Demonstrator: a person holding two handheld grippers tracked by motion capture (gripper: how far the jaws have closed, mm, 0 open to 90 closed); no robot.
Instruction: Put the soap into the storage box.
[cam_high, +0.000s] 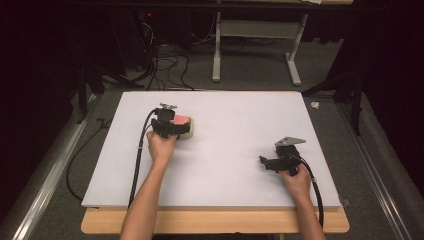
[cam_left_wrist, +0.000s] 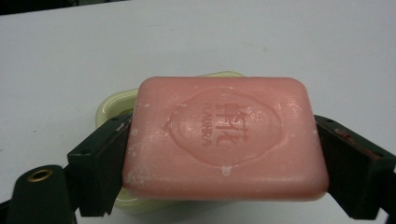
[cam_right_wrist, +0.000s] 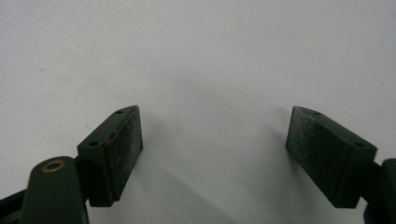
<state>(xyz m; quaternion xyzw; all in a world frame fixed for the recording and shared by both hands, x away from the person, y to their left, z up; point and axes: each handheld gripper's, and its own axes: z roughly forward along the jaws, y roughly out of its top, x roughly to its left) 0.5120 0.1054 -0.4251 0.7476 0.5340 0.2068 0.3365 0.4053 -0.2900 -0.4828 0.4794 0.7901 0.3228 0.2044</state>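
Two black jaws of your left gripper (cam_left_wrist: 224, 154) press against the short ends of the pink soap bar (cam_left_wrist: 224, 137), one pad on each side, so you are pinching the bar squarely across its length. Seen along the left gripper view, the soap sits flat between the pads with its embossed face up, the stamped oval and lettering readable on top, and small pale flecks along its near edge. Directly beneath it lies the pale yellow-green soap dish (cam_left_wrist: 112, 105), whose rim peeks out behind the bar at the upper left and again under its near edge; whether the bar rests on the dish or hangs just above it cannot be told. From the high view, your left gripper (cam_high: 172, 125) and the soap bar (cam_high: 181, 120) are on the left half of the white table (cam_high: 235, 125), toward the far side, with the dish (cam_high: 190, 131) poking out at the gripper's right. Your right gripper (cam_high: 267, 162) is well apart from all this, low over the right side of the table nearer you. Its own view shows its jaws spread wide with only bare white surface between the pads (cam_right_wrist: 126, 140).
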